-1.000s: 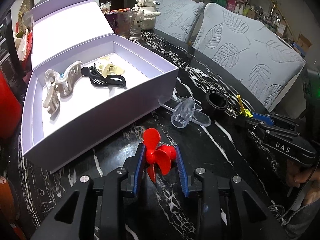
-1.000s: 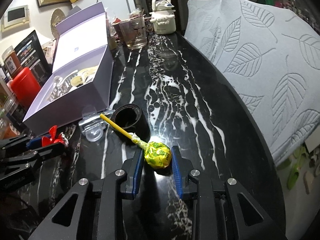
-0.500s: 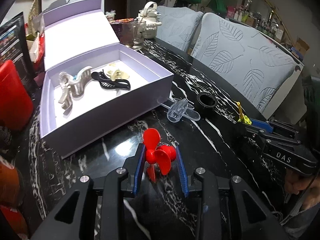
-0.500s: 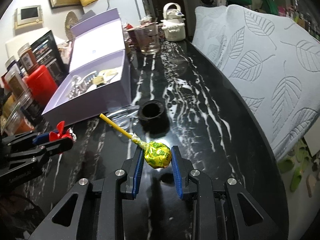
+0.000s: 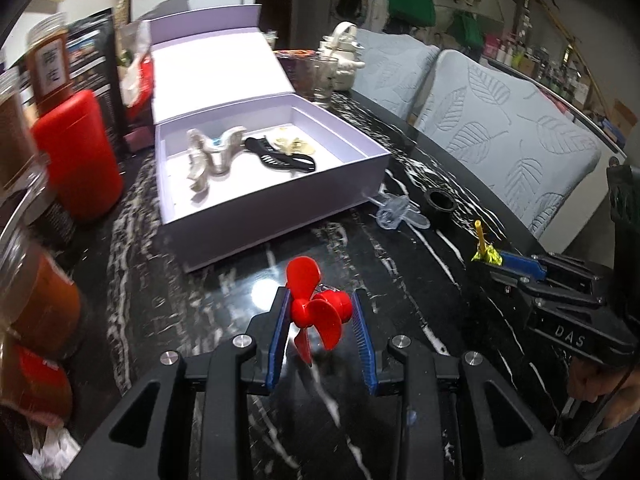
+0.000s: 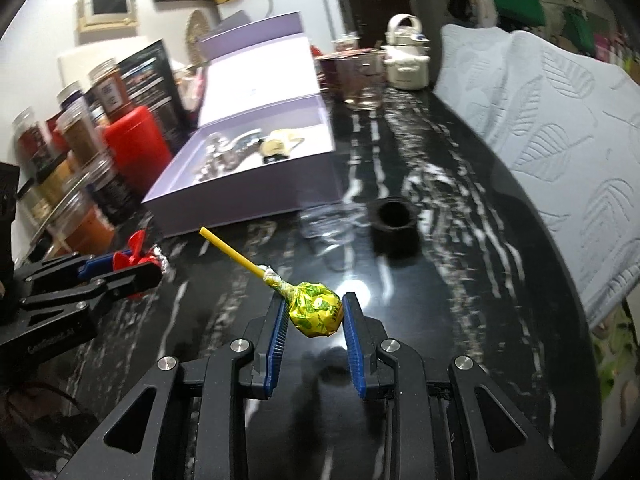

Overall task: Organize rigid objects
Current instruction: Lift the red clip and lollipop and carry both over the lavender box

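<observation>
Gripping lollipop [image 6: 316, 309], stick angled up-left, propeller [image 5: 314, 310] clamped

Box [image 5: 280, 216] top open; jars [image 6: 76, 148] probably crowd left side.

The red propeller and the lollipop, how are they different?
The red propeller is plain red plastic with flat blades; the lollipop is a round ball in a yellow-green wrapper. The lollipop has a long yellow stick poking out to the upper left; the propeller has only a short hub. The left claw holds the propeller, and the right claw holds the lollipop. Both are pinched between blue pads, up off the black table.
</observation>
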Available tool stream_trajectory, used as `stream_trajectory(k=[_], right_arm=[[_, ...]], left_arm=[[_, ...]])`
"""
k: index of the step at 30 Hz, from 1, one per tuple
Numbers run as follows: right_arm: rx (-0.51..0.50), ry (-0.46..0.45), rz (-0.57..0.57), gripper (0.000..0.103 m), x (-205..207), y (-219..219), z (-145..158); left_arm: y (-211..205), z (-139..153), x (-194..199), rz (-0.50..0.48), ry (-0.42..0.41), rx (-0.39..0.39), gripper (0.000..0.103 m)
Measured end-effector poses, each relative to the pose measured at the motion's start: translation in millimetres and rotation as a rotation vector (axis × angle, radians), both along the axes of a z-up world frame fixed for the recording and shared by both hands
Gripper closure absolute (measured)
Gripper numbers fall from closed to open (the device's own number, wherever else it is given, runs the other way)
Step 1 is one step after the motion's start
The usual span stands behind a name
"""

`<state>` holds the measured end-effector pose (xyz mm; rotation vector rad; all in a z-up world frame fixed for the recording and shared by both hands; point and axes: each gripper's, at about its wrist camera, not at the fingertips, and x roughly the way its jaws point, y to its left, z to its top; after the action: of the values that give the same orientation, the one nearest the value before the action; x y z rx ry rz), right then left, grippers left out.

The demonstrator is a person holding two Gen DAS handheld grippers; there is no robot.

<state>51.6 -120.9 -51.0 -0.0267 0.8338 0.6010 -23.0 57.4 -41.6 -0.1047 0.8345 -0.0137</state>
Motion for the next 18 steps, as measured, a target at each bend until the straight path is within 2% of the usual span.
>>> stream_trajectory(k=[18], right_arm=[[0.003, 0.013, 0.22, 0.076, -33.7, 68.8, 0.1]], left_arm=[[45.1, 11.7, -39.0, 0.168, -0.035, 0.002, 0.072]])
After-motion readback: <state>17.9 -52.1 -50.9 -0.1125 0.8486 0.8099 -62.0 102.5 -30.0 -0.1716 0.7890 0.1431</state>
